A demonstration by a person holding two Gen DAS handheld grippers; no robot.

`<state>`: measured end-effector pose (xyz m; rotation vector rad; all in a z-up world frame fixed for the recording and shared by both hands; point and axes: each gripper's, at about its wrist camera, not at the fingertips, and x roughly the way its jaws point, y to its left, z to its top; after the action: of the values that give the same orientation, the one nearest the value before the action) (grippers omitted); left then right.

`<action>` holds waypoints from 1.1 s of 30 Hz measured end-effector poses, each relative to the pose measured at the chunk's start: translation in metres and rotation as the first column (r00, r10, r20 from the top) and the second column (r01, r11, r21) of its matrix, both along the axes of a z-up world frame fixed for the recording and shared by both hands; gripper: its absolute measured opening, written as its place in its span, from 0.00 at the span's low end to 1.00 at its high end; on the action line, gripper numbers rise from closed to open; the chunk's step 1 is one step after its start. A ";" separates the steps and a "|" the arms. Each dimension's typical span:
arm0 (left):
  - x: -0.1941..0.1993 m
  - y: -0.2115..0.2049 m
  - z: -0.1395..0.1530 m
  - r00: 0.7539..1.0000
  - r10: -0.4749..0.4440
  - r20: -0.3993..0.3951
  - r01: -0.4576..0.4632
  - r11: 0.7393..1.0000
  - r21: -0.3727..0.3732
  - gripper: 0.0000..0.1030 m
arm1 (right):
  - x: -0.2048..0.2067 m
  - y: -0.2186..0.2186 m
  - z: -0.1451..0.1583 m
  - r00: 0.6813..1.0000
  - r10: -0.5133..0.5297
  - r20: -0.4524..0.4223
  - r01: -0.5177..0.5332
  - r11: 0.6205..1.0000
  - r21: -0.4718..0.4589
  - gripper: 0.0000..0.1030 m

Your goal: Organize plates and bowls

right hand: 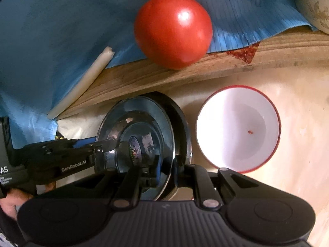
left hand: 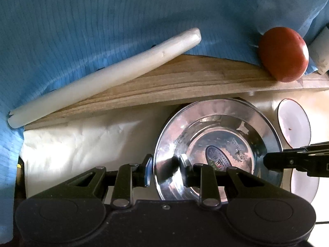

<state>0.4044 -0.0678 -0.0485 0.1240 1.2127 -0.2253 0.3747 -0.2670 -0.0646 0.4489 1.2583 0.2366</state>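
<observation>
A shiny steel bowl (left hand: 218,148) sits on a pale sheet (left hand: 82,144) just below the edge of a wooden board (left hand: 164,82); it holds no food, only an oval printed sticker (left hand: 216,158) on its bottom. A dark rim shows under its far side in the right wrist view, so it seems to rest on another dish, though what that is cannot be told. Just beside it on the right stands a white bowl with a red rim (right hand: 238,128), empty but for a tiny red speck near the middle. A red tomato (right hand: 173,30) rests on the board's edge where a blue cloth (left hand: 102,20) overlaps it, and a long white stick (left hand: 102,78) lies slanted across cloth and board. A pale patterned vessel (right hand: 314,6) peeks in at the far right corner. The left gripper (left hand: 165,167) straddles the near left rim of the steel bowl, one finger outside the wall and one inside, the jaws part closed around the rim; whether the pads press on it cannot be told for sure. The right gripper (right hand: 166,173) takes the opposite rim, its jaws drawn nearly together and clamped on the thin metal edge. A hand (right hand: 8,203) shows behind the left gripper.
</observation>
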 end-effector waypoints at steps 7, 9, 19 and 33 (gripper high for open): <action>-0.003 -0.010 -0.004 1.000 0.007 0.023 -0.007 1.000 0.016 0.30 | 0.001 0.006 -0.002 1.000 -0.010 0.012 0.011 0.999 -0.032 0.16; -0.006 -0.014 -0.007 1.000 0.006 0.030 -0.006 1.000 0.025 0.30 | 0.001 0.008 -0.002 1.000 -0.011 0.018 0.011 0.999 -0.042 0.16; -0.012 -0.007 -0.008 0.999 0.013 0.037 -0.014 1.000 0.017 0.33 | 0.000 0.012 0.000 0.999 0.006 0.046 -0.002 0.997 -0.077 0.17; -0.023 0.004 -0.007 0.996 0.069 0.061 -0.071 0.997 0.033 0.54 | -0.013 0.016 0.011 0.994 0.019 0.108 -0.009 0.996 -0.091 0.35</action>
<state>0.3811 -0.0638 -0.0551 0.1182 1.1593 -0.1379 0.3618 -0.2509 -0.0537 0.3451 1.1606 0.2126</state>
